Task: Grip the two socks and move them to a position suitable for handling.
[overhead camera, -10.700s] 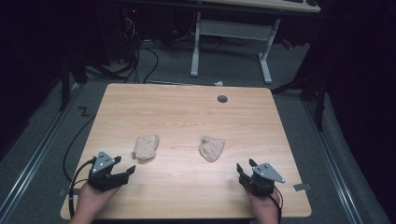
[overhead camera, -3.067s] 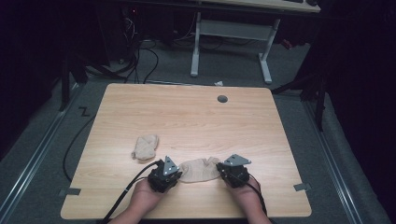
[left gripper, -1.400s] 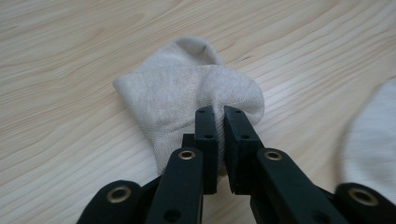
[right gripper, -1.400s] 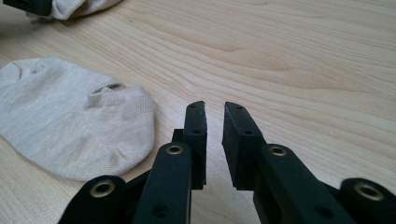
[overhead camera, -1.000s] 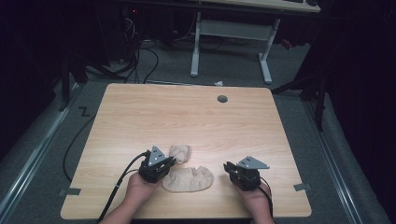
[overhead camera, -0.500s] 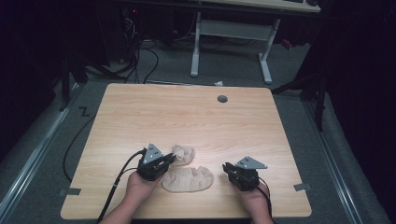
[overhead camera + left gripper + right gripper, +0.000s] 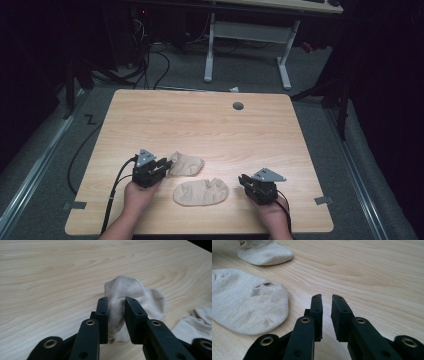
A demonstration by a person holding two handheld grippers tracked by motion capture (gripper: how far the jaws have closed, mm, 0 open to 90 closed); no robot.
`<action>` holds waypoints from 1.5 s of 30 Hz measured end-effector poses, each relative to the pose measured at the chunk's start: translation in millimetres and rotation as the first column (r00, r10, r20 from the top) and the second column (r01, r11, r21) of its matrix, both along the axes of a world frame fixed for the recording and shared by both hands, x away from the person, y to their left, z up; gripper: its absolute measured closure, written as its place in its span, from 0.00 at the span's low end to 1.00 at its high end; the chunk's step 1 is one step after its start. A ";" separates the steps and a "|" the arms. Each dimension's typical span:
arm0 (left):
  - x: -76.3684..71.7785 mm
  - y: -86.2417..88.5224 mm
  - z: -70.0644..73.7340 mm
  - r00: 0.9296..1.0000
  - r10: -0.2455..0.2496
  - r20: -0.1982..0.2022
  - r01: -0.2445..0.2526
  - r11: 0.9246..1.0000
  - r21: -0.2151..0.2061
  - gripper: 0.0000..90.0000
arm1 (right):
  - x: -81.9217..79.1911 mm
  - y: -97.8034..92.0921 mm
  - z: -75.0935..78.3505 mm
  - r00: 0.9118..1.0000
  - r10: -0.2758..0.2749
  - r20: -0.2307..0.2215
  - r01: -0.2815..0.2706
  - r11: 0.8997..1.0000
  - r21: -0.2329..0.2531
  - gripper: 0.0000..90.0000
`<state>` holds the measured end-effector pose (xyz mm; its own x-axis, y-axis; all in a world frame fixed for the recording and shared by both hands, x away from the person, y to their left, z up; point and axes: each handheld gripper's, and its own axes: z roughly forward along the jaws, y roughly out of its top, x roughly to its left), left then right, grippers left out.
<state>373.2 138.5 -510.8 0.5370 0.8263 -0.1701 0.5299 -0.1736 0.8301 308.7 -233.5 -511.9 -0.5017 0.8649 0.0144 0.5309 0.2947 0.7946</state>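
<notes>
Left gripper (image 7: 116, 315) jaws pinch the bunched sock (image 7: 130, 293) near the desk's (image 7: 210, 125) front-left. Right gripper (image 7: 326, 315) jaws nearly closed, empty — beside the flat sock (image 7: 201, 192). Next, probably: drag bunched sock alongside for pairing.

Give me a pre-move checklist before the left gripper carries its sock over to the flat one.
1. Left gripper clamped on the bunched sock: ok, fabric sits between the jaws.
2. Flat sock spread out on the table: ok.
3. Socks apart from each other: ok, high view shows wood between them.
4. Right gripper holds nothing: ok, jaws nearly shut, nothing between them.
5. Right gripper off the flat sock: ok, it stands beside it.
6. Grip depth enough for a lift: cannot tell.
</notes>
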 end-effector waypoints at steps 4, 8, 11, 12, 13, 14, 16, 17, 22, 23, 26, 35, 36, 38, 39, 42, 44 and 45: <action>2.6 12.5 0.3 0.998 0.062 -0.006 -0.062 0.998 0.031 0.76 | 0.2 0.4 -0.1 1.000 -0.002 -0.002 0.002 1.000 -0.001 0.88; -1.3 18.3 6.0 0.995 0.090 0.034 -0.092 0.994 0.061 0.72 | 1.8 0.3 -1.5 1.000 -0.005 -0.005 0.005 1.000 -0.005 0.87; -2.4 16.9 8.2 0.996 0.068 0.065 -0.075 0.993 0.096 0.71 | 2.3 1.1 -1.7 1.000 -0.003 -0.009 0.003 1.000 -0.009 0.87; -0.7 16.5 6.9 0.996 0.061 0.062 -0.067 0.993 0.099 0.72 | 2.5 1.4 -1.8 1.000 0.000 -0.009 0.000 1.000 -0.011 0.87; 1.7 15.6 5.1 0.997 0.059 0.053 -0.065 0.992 0.110 0.75 | 2.6 1.8 -2.1 1.000 0.000 -0.009 -0.001 1.000 -0.013 0.87; 3.7 15.0 3.7 0.997 0.060 0.048 -0.065 0.991 0.121 0.75 | 2.6 1.8 -2.1 1.000 0.000 -0.009 -0.001 1.000 -0.013 0.87; 9.2 13.6 -0.8 0.996 0.080 0.039 -0.086 0.983 0.165 0.85 | 2.5 2.2 -1.7 1.000 0.006 -0.007 -0.006 1.000 -0.014 0.87; 12.4 13.9 -3.6 0.994 0.099 0.036 -0.104 0.976 0.193 0.85 | 2.5 2.2 -1.7 1.000 0.006 -0.007 -0.006 1.000 -0.014 0.87; 20.1 7.6 -17.4 0.998 0.055 -0.020 -0.048 0.967 0.250 0.91 | 1.5 3.4 -1.8 1.000 0.021 -0.011 -0.021 1.000 -0.008 0.88; 18.5 4.9 -18.1 0.999 0.043 -0.027 -0.034 0.966 0.255 0.92 | 0.0 5.3 -1.2 0.999 0.028 -0.015 -0.028 1.000 -0.007 0.88; 9.8 -6.0 -17.5 0.999 -0.007 -0.040 0.017 0.964 0.265 0.94 | -5.9 14.2 1.0 0.999 0.054 0.000 -0.054 0.998 -0.013 0.89; -15.1 -72.3 -10.7 0.969 -0.242 -0.054 0.248 0.938 0.243 0.92 | -8.1 28.6 -4.1 0.992 0.120 -0.039 -0.122 0.992 -0.039 0.93; -17.8 -75.8 -8.3 0.968 -0.248 -0.042 0.251 0.939 0.235 0.92 | -8.1 28.6 -4.1 0.992 0.120 -0.039 -0.122 0.992 -0.039 0.93; -24.5 -76.6 -2.5 0.966 -0.258 -0.022 0.256 0.940 0.226 0.91 | -8.7 31.0 -6.4 0.990 0.132 -0.048 -0.134 0.990 -0.049 0.93; -29.9 -75.4 0.5 0.963 -0.267 -0.014 0.263 0.935 0.236 0.91 | -8.4 31.9 -7.1 0.990 0.134 -0.053 -0.136 0.989 -0.050 0.93; -44.0 -70.6 3.1 0.954 -0.298 -0.030 0.296 0.924 0.243 0.90 | -5.8 35.7 -11.1 0.986 0.147 -0.078 -0.152 0.987 -0.059 0.94; -51.6 -67.1 1.6 0.948 -0.315 -0.051 0.317 0.911 0.264 0.89 | -5.1 39.6 -13.6 0.982 0.160 -0.096 -0.166 0.984 -0.068 0.94; -54.5 -64.4 -0.2 0.945 -0.318 -0.069 0.325 0.907 0.268 0.89 | -5.4 41.5 -14.3 0.981 0.166 -0.100 -0.174 0.982 -0.069 0.95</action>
<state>318.7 74.1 -511.0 0.7801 0.6253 0.0209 0.4257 -0.5550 0.7147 303.3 -192.0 -526.2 -0.6410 0.7675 0.0052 0.5387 0.4450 0.7154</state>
